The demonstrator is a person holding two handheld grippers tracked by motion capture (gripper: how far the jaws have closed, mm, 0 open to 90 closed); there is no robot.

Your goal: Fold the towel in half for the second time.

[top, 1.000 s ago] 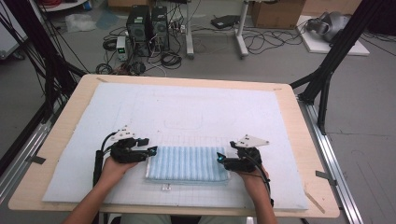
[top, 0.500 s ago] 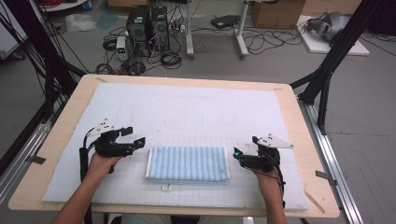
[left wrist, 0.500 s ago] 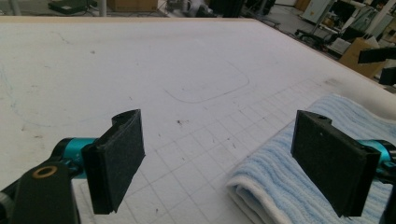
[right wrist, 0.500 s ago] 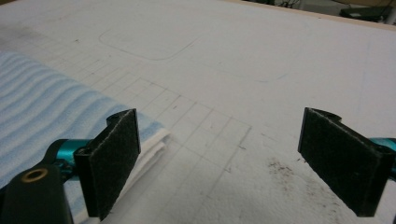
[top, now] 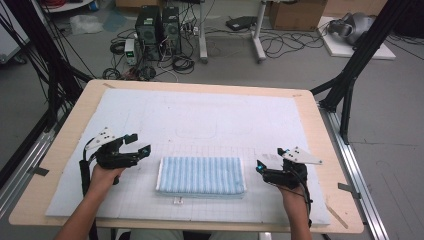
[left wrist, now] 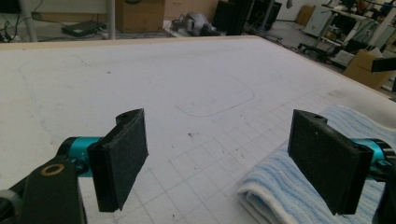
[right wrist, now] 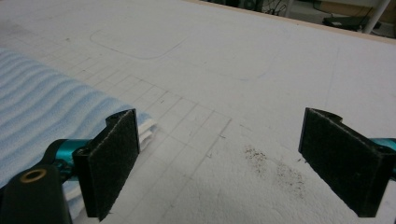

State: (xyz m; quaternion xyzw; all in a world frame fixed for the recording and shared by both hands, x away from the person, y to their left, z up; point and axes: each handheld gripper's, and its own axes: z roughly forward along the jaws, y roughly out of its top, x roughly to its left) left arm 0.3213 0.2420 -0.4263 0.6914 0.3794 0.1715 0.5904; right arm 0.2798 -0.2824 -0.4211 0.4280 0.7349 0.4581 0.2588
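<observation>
A folded blue-and-white striped towel (top: 201, 175) lies flat on the white mat (top: 210, 120) near the table's front edge. My left gripper (top: 137, 145) hovers just left of the towel, open, with nothing between its jaws. In the left gripper view the towel's folded corner (left wrist: 299, 191) lies under the right jaw. My right gripper (top: 262, 165) sits just right of the towel, also open and holding nothing. In the right gripper view the towel's edge (right wrist: 51, 116) lies behind the left jaw.
The mat carries a faint grid and a drawn rounded outline (top: 212, 131). The wooden table edge (top: 330, 150) frames the mat. Dark specks (right wrist: 275, 168) dot the mat by the right gripper. Computer towers and cables (top: 160, 30) sit on the floor beyond the table.
Both grippers have let go of the towel's ends and drawn outward, left gripper to the left, right gripper to the right. The towel stays flat.
</observation>
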